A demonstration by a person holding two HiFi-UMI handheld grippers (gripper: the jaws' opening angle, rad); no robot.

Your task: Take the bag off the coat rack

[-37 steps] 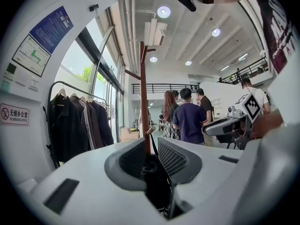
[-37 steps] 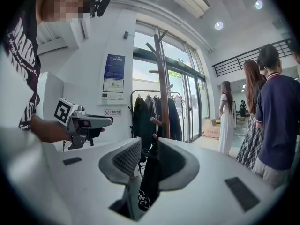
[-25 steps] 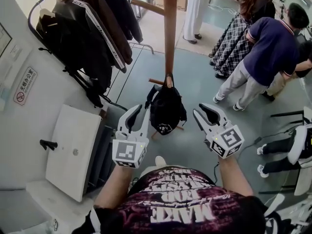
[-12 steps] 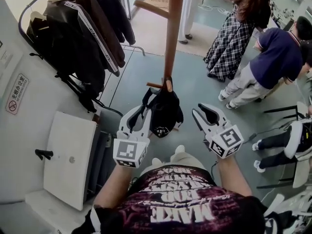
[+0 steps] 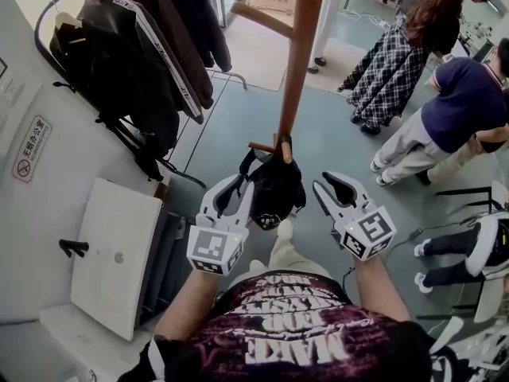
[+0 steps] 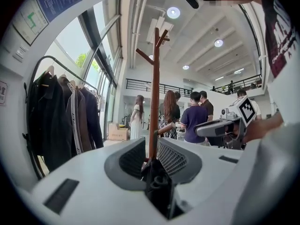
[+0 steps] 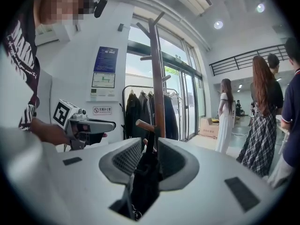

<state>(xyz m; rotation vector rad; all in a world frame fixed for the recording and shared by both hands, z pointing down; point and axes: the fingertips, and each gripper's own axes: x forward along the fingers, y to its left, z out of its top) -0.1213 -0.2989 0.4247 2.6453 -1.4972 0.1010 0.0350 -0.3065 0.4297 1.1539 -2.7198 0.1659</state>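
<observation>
A black bag hangs by its strap from a low peg of the brown wooden coat rack. My left gripper is open and sits right at the bag's left side, overlapping its edge. My right gripper is open too, a short way off to the bag's right with nothing in it. In the left gripper view the bag and rack pole show through the gap of the jaws. The right gripper view frames the bag and pole the same way.
A clothes rail with several dark jackets stands at the left by the wall. A white cabinet lies below it. Several people stand at the right on the grey floor. My own shoe shows under the bag.
Both grippers have come closer to the bag. The left one now overlaps the bag's left edge; the right one stays apart. Both remain open.
</observation>
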